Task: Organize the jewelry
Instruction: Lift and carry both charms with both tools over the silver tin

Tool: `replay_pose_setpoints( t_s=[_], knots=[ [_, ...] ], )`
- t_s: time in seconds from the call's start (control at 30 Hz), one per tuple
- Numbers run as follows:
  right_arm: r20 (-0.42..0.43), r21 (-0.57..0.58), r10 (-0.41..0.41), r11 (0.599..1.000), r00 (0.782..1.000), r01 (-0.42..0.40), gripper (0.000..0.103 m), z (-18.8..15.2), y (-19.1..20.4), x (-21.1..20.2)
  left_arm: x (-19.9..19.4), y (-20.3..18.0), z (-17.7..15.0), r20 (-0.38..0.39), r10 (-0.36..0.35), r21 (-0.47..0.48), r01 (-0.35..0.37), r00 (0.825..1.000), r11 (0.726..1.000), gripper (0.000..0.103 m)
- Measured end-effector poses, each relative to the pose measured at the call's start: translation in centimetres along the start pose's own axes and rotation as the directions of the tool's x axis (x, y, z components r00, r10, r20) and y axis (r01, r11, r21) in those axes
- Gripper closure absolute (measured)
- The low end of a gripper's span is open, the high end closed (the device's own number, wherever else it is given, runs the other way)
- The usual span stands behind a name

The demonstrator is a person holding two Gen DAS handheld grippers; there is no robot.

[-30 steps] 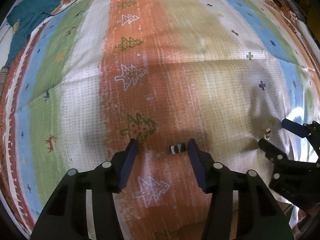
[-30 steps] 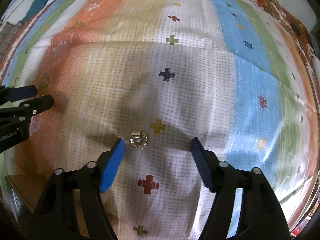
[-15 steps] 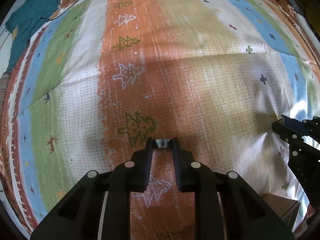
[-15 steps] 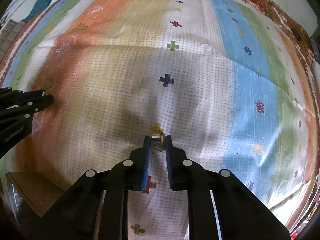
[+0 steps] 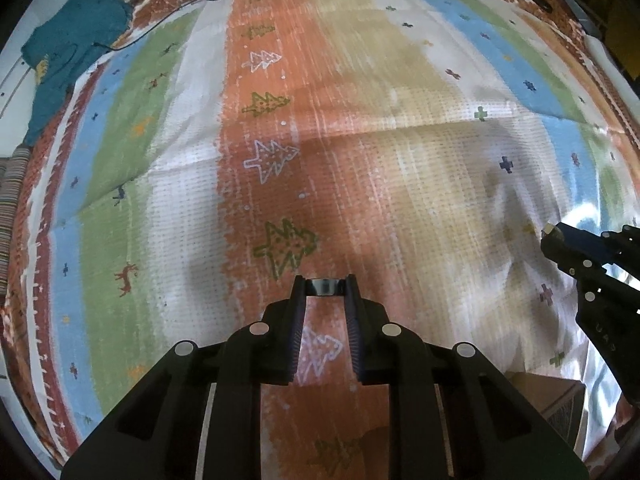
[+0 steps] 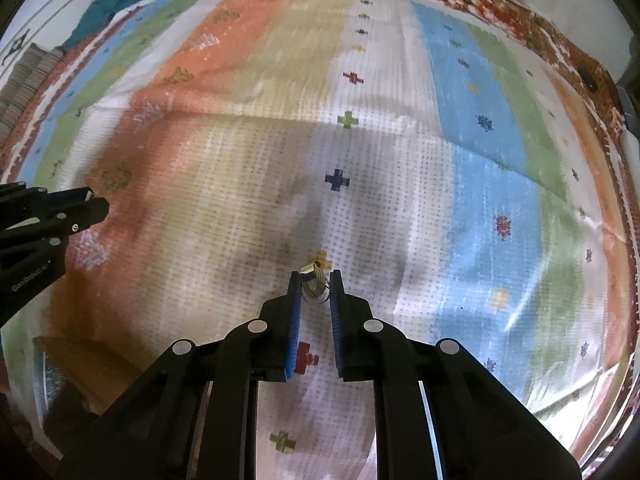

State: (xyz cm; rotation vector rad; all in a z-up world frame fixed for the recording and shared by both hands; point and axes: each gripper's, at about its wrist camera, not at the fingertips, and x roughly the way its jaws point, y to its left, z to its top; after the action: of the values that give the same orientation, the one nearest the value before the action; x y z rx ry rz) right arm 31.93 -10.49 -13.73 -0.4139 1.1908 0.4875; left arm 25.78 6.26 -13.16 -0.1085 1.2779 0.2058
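Left gripper (image 5: pixel 325 286): pinching a dark band (image 5: pixel 324 287) at the very fingertips, above the orange stripe of the blanket (image 5: pixel 180 208)
Right gripper (image 6: pixel 315 284): closed on a gold ring (image 6: pixel 314 286), its stone end poking out at 12 o'clock; grip looks shallow
Box (image 6: pixel 80 364): wooden corner at 8 o'clock in the right view, likely the destination
Doing it well: keep both pinches firm; carry level and slow; lower into the box before easing off
Risk: either piece could slip from the tips and vanish into the busy pattern

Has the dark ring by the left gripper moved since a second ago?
Yes. The dark ring, then lying below the green tree print, is now pinched at the left gripper tips, lifted.
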Motion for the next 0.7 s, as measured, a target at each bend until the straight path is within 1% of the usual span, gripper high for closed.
replay_pose_setpoints(
  t_s=[0.4, 0.7],
  knots=[
    [0.047, -0.002, 0.016, 1.0, 0.999, -0.016, 0.088, -0.7, 1.2, -2.4, -3.3, -0.7, -0.9, 0.062, -0.025, 0.017, 0.024, 0.998, 1.0, 0.084],
    [0.089, 0.001, 0.039, 0.999, 0.995, -0.04, 0.088, -1.2, 1.8, -4.5, -6.5, -1.2, -2.1, 0.115, -0.059, 0.03, 0.056, 0.992, 0.998, 0.084]
  ],
)
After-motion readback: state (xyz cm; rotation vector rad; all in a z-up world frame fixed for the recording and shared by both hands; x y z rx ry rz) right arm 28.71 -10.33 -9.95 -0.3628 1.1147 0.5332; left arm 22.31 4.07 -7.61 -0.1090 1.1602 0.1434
